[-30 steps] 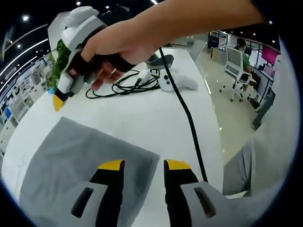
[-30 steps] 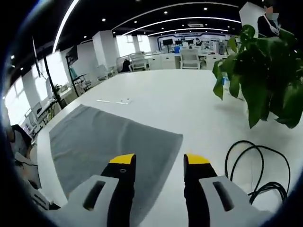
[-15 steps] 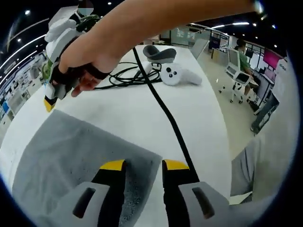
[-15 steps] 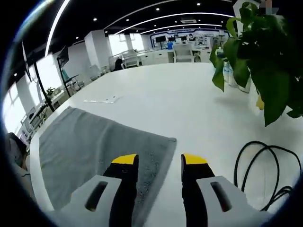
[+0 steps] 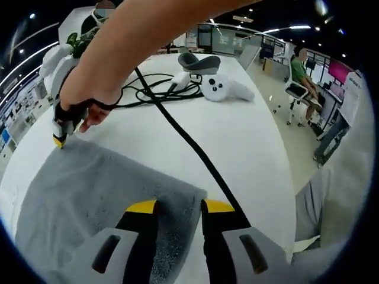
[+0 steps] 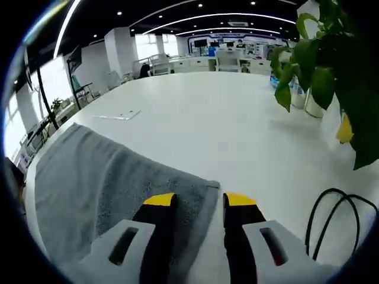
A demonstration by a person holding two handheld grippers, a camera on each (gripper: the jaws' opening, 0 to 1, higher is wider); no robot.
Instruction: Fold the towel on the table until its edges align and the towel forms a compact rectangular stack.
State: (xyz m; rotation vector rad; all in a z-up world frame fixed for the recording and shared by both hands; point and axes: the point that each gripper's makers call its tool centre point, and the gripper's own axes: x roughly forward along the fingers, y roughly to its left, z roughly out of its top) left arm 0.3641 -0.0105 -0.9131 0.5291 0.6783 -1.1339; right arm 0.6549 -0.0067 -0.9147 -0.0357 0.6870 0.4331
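The grey towel [image 5: 89,195] lies flat on the white table [image 5: 237,142]. My left gripper [image 5: 179,207] is open, and its yellow-tipped jaws straddle the towel's near corner. In the left gripper view, a hand holds my right gripper [image 5: 59,137] with its tip down at the towel's far corner. In the right gripper view, the towel [image 6: 100,177] spreads to the left. My right gripper [image 6: 198,201] is open there, with a corner of the towel between its jaws.
A black cable [image 5: 183,139] trails from the right gripper across the table beside the towel. White controllers [image 5: 222,89], a grey headset [image 5: 198,62] and coiled cords [image 5: 157,94] lie further back. A leafy plant [image 6: 334,71] and a cord loop [image 6: 331,219] sit to the right. A person sits beyond the table's edge.
The right gripper has come down from above the table to the towel's far corner. The left gripper has moved in over its corner. Both pairs of jaws stand slightly closer together.
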